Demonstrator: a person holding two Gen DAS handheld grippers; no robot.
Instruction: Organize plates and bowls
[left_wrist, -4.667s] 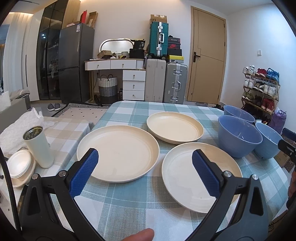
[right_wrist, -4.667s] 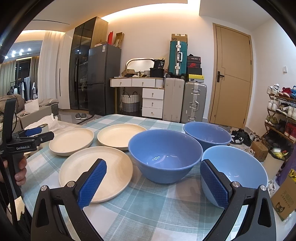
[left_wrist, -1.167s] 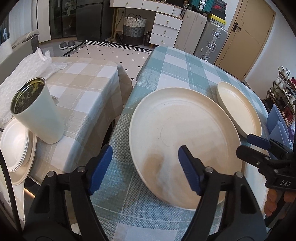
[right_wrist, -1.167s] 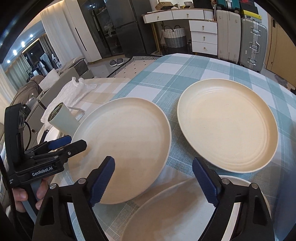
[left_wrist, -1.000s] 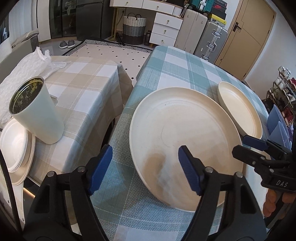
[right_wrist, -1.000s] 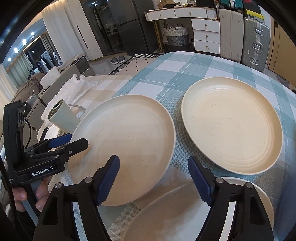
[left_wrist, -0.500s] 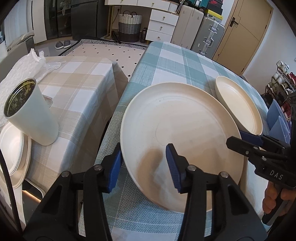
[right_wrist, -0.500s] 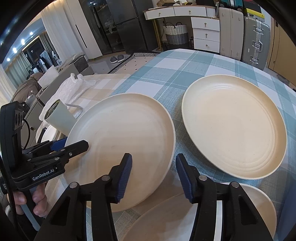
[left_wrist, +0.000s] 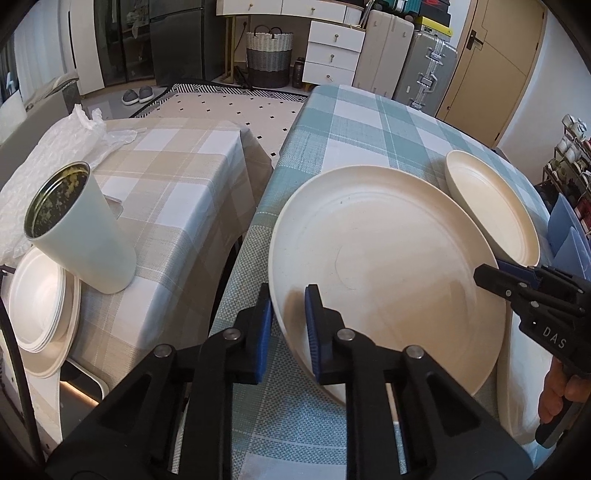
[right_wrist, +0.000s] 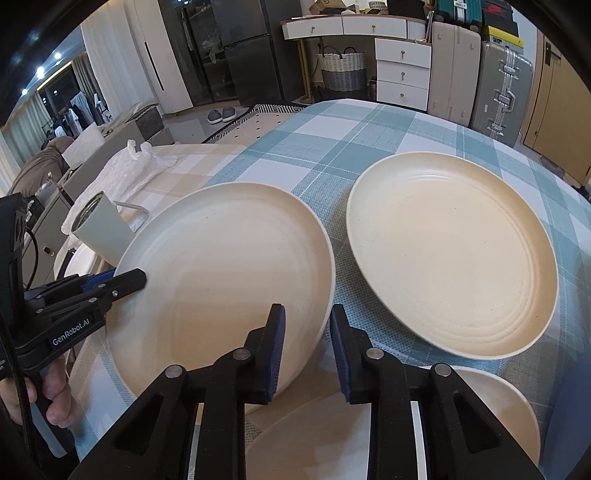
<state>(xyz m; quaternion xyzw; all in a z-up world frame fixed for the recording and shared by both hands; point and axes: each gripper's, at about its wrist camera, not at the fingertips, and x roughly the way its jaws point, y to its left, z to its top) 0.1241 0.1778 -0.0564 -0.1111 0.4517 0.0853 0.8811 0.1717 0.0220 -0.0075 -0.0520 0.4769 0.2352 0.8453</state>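
Plate (left_wrist: 388, 266) rim pinched between both tools' jaws

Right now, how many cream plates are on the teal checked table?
3. One plate is at the table's left edge, gripped on opposite rims. A second lies beyond it to the right. A third, nearest, is partly hidden by the right hand-held gripper.

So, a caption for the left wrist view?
Left hand-held gripper clamps the cream plate's near rim; right hand-held gripper grips the opposite edge.
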